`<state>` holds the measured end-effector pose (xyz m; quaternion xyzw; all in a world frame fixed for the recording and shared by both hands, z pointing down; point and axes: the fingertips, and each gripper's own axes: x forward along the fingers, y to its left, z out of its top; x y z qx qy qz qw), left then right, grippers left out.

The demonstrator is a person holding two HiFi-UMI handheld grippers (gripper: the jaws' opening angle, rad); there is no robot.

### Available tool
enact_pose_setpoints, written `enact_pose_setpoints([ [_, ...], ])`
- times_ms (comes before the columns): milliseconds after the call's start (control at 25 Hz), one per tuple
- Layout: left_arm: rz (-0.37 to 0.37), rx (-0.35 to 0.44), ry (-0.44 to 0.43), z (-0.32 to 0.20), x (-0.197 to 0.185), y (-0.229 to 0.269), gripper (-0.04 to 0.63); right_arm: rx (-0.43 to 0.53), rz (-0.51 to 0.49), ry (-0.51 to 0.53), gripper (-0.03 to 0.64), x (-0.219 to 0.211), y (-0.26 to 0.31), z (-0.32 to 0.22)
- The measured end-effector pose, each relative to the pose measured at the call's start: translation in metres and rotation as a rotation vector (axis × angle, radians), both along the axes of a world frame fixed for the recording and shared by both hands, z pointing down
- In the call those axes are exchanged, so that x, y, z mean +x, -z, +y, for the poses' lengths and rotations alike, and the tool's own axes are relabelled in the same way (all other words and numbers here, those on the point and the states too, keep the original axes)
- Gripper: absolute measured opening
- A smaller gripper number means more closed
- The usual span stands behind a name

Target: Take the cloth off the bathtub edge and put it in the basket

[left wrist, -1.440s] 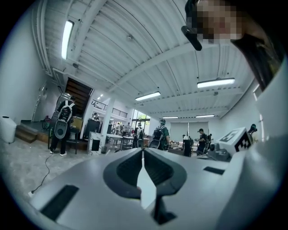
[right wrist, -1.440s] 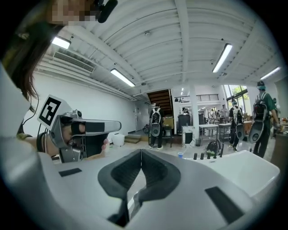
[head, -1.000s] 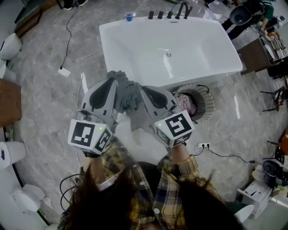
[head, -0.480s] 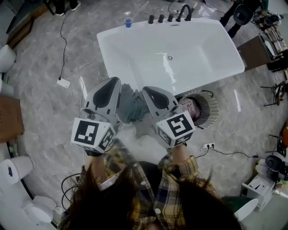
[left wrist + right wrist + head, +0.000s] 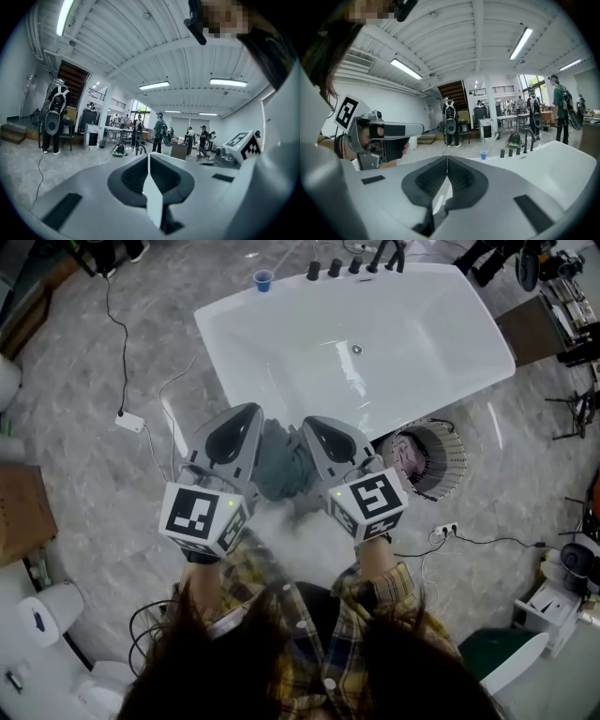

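A grey cloth (image 5: 281, 465) hangs bunched between my two grippers, off the white bathtub (image 5: 281, 371) and just in front of its near edge. My left gripper (image 5: 251, 414) is shut at the cloth's left side. At its right side my right gripper (image 5: 313, 425) is shut too, and the cloth moves with both. In the left gripper view the jaws (image 5: 149, 159) are closed and the cloth is hidden below them. The right gripper view shows closed jaws (image 5: 447, 161) and the left gripper (image 5: 377, 138) beside them. The round basket (image 5: 453, 454) stands on the floor to the right, with pink fabric inside.
A blue cup (image 5: 263, 280) and dark tap fittings (image 5: 356, 263) sit on the tub's far rim. Cables and a power strip (image 5: 446, 530) lie on the floor near the basket. A white adapter (image 5: 129, 422) lies at left. Several people stand far off in the hall.
Both grippers have drawn back from the tub edge toward the person, carrying the grey cloth with them. The cloth now hangs lower between them instead of standing bunched at the tips.
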<state>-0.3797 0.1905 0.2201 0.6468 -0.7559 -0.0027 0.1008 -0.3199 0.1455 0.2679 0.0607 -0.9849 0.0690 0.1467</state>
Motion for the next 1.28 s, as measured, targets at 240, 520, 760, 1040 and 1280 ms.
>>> enact_pose_setpoints([
  [240,0.025,-0.043,-0.036,-0.015,0.002,-0.034,0.026,-0.013,0.057,-0.028,0.017,-0.001,-0.027,-0.012],
  [520,0.033,-0.121,-0.059,-0.020,0.007,-0.087,0.026,-0.039,0.115,-0.027,0.017,-0.003,-0.070,-0.015],
  [760,0.094,-0.191,-0.055,-0.015,0.006,-0.142,0.026,-0.051,0.191,-0.006,0.017,-0.001,-0.123,-0.009],
  [1040,0.167,-0.284,-0.042,0.000,0.013,-0.208,0.028,-0.109,0.253,-0.005,0.017,0.007,-0.186,0.002],
  [1280,0.190,-0.357,-0.044,0.011,0.022,-0.258,0.028,-0.163,0.334,0.012,0.018,0.016,-0.248,0.013],
])
